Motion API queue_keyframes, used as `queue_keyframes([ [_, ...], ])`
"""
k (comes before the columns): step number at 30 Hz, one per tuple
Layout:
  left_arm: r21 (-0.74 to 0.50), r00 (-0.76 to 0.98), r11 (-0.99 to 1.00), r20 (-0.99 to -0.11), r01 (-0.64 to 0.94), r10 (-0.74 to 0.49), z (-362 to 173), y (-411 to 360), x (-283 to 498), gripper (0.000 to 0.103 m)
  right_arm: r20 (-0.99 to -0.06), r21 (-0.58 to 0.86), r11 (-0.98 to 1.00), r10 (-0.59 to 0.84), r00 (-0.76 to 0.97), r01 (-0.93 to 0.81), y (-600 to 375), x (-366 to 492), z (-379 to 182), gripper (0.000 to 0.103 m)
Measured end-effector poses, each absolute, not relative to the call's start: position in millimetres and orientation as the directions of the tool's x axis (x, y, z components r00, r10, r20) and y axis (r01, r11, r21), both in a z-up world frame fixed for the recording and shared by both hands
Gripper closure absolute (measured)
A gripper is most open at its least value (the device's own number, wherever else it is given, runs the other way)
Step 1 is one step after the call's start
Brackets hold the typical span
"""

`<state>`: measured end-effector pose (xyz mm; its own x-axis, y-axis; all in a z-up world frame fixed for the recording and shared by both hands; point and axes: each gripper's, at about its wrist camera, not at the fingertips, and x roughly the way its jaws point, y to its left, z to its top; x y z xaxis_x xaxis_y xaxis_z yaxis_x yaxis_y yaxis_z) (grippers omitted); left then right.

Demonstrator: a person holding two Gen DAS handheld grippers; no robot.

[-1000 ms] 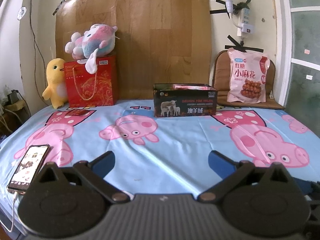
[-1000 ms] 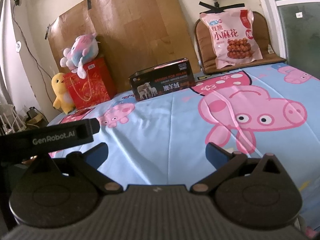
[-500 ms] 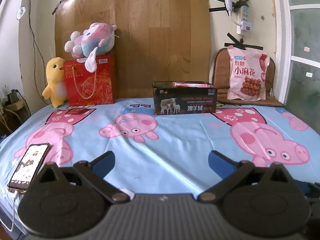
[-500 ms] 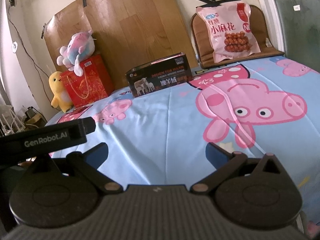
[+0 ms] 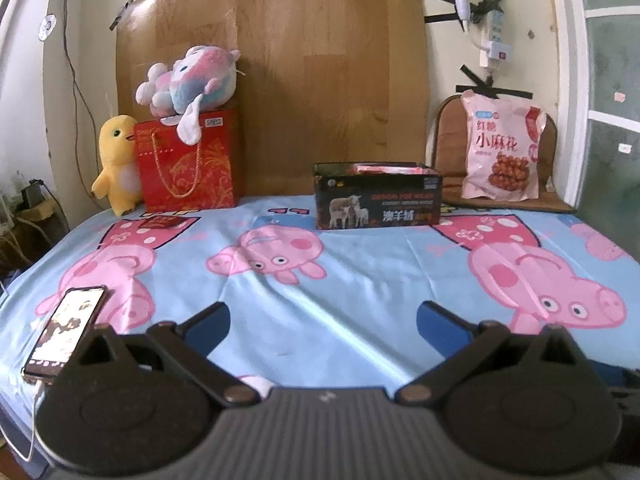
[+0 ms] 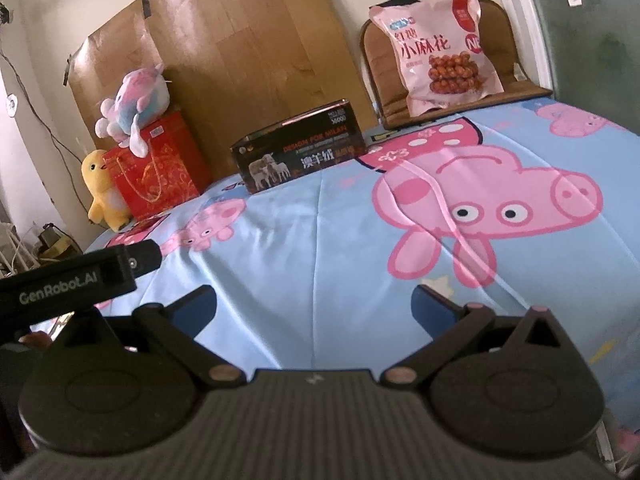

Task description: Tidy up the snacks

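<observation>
A pink snack bag (image 5: 502, 146) (image 6: 440, 50) leans upright against a brown cushion at the back right of the bed. A dark open-topped box (image 5: 376, 196) (image 6: 300, 148) printed with sheep stands at the back centre, with something red and pink showing inside. A small red packet (image 5: 160, 222) lies flat at the back left. My left gripper (image 5: 322, 320) is open over the near edge of the bed, nothing between its blue fingers. My right gripper (image 6: 314, 304) is also open and empty, far from the snacks. The left device's black body (image 6: 80, 276) shows at the left of the right wrist view.
A red gift bag (image 5: 186, 164) with a pastel plush (image 5: 190, 82) on top and a yellow duck plush (image 5: 116, 164) stand at the back left. A phone (image 5: 66, 326) with a cable lies at the near left edge. The blue pig-print sheet (image 5: 360, 280) covers the bed.
Both views have shifted slightly: the right gripper has tilted and moved a little toward the bed, so the snack bag and box appear closer. Both grippers stay open.
</observation>
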<state>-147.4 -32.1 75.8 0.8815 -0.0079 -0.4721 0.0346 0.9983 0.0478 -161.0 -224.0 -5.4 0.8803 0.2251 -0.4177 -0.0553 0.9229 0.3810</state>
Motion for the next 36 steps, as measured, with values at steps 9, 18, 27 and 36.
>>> queue_keyframes([
  [9, 0.056, 0.879, 0.998, -0.476, 0.004, 0.023, 76.2, -27.6, -144.7, 0.0, -0.417, 0.388, 0.92, 0.226, 0.881, -0.052, -225.7, -159.7, -6.5, 0.0],
  [18, 0.071, 0.871, 0.997, -0.488, -0.018, 0.05, 74.9, -25.1, -140.7, 0.0, -0.426, 0.395, 0.917, 0.233, 0.874, -0.052, -227.2, -158.4, -8.3, 0.0],
  [27, 0.07, 0.888, 0.998, -0.458, -0.001, 0.033, 80.2, -24.3, -143.8, 0.0, -0.425, 0.4, 0.915, 0.231, 0.875, -0.047, -228.4, -158.5, -7.3, 0.0],
  [36, 0.075, 0.888, 0.997, -0.459, 0.001, 0.034, 79.5, -24.6, -142.3, 0.0, -0.422, 0.405, 0.914, 0.228, 0.877, -0.042, -231.3, -157.5, -5.5, 0.0],
])
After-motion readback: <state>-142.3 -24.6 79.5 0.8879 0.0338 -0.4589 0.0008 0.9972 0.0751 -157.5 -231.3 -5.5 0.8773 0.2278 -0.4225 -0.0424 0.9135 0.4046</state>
